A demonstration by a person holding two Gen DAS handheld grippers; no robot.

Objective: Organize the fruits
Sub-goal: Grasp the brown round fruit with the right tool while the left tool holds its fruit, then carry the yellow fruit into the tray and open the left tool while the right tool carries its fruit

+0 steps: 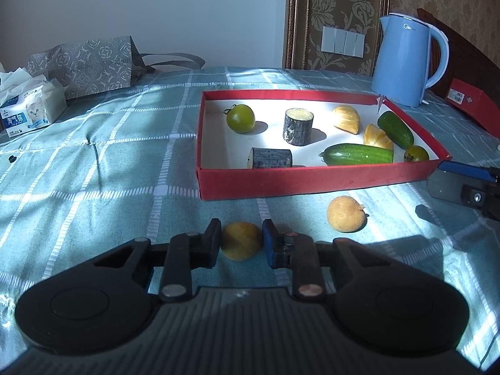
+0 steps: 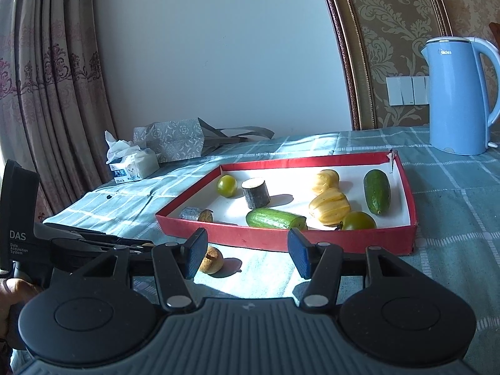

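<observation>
A round yellow fruit (image 1: 240, 243) rests on the checked blue cloth, and my left gripper (image 1: 241, 223) is shut on it, one pad on each side. To its right a second tan-yellow fruit (image 1: 345, 214) lies loose in front of the red tray (image 1: 312, 182). The tray holds a green tomato (image 1: 240, 118), two dark cylinder pieces (image 1: 298, 126), two cucumbers (image 1: 357, 153), yellow pieces (image 1: 346, 118) and a small tomato (image 1: 415, 153). My right gripper (image 2: 247, 236) hangs open before the tray's (image 2: 281, 240) front wall with nothing between its fingers; the loose fruit (image 2: 212, 260) sits just left of it.
A blue kettle (image 1: 403, 59) stands behind the tray's right corner, with a red box (image 1: 472, 103) beside it. A tissue pack (image 1: 31, 109) and a grey patterned bag (image 1: 84, 62) sit at the far left. A person's hand (image 2: 12, 290) holds the left tool.
</observation>
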